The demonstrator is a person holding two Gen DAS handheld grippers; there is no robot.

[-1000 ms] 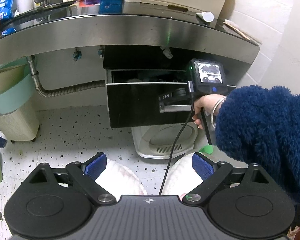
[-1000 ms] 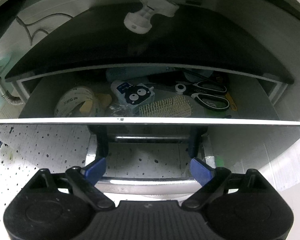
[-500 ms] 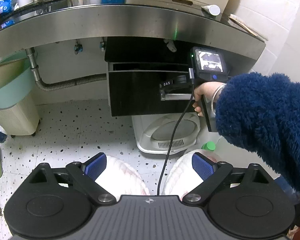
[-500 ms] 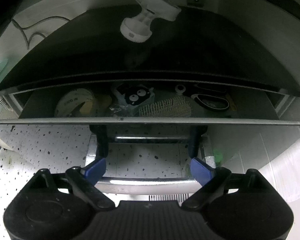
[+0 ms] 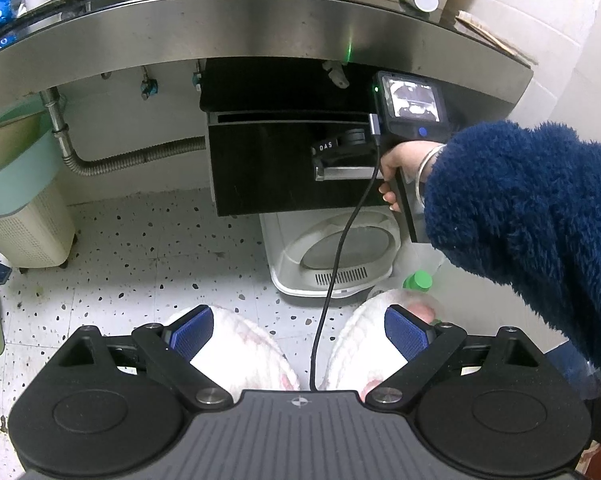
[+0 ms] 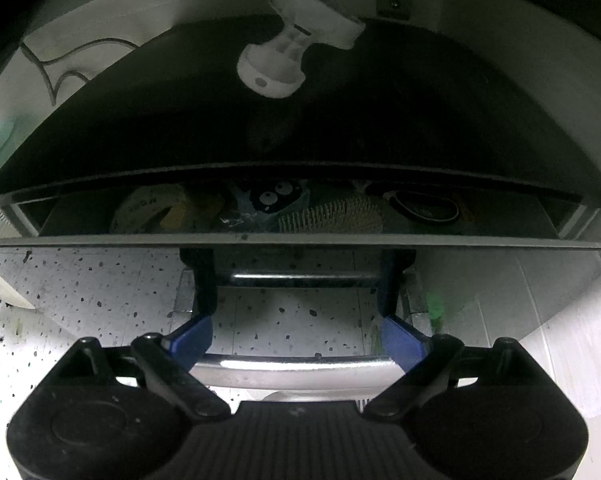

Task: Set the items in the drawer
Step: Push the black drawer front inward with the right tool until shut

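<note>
**Drawer nearly shut, my right claw at its handle**

The black drawer sits under the steel tabletop and is now pushed almost all the way in. A second ago I could see deep into it; now only a narrow slot stays open under the cabinet's dark top edge. Through that slot, in my right wrist view, I can still make out the hairbrush, a roll of tape to its left, a small pouch with cartoon eyes between them, and part of the scissors' black handle at the right. Earlier the scissors showed whole; now their blades are hidden.

My right claw is at the drawer's metal bar handle, one blue pad on each side of the span, the bar lying across just in front of the pads. Its jaws are opening, and I see no pad pressing on the bar. The glossy drawer front mirrors the handle and fingers above it.

My left claw hangs back over the speckled floor, wide open and empty, above my two white slippers. My blue fleece sleeve reaches across to the drawer, lying closer to the cabinet than before.
</note>
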